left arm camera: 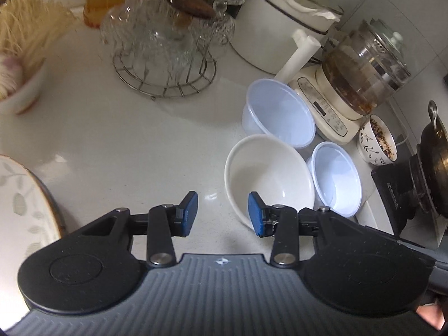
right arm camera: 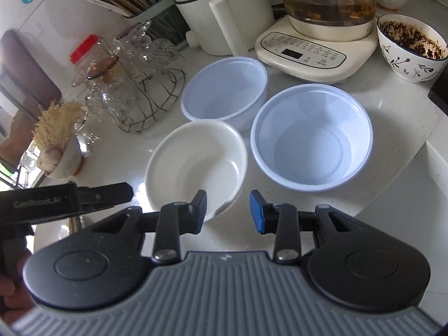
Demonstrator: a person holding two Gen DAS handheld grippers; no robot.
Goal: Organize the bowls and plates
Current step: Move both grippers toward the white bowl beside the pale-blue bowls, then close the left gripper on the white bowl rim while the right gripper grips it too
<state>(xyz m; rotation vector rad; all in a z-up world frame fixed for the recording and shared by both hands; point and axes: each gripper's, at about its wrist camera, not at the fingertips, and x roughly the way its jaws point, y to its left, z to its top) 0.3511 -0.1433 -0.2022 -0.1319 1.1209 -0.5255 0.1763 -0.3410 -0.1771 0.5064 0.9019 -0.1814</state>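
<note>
A white ceramic bowl (left arm camera: 268, 173) (right arm camera: 196, 162) stands on the white counter next to two pale blue plastic bowls, one behind it (left arm camera: 280, 112) (right arm camera: 224, 89) and one to its right (left arm camera: 336, 176) (right arm camera: 310, 140). My left gripper (left arm camera: 222, 214) is open and empty, its right finger over the white bowl's near rim. My right gripper (right arm camera: 228, 212) is open and empty, its left finger over the white bowl's near right rim. A leaf-patterned plate (left arm camera: 19, 204) lies at the far left of the left wrist view. The left gripper's body (right arm camera: 64, 201) shows in the right wrist view.
A wire rack of glasses (left arm camera: 165, 44) (right arm camera: 140, 84), a bowl of dried stalks (left arm camera: 22, 56) (right arm camera: 58, 145), a white cooker (left arm camera: 282, 22) (right arm camera: 221, 8), a glass kettle on its base (left arm camera: 358, 75) (right arm camera: 322, 28), a dirty patterned bowl (left arm camera: 378, 142) (right arm camera: 411, 47) and a black wok (left arm camera: 434, 162) surround the bowls.
</note>
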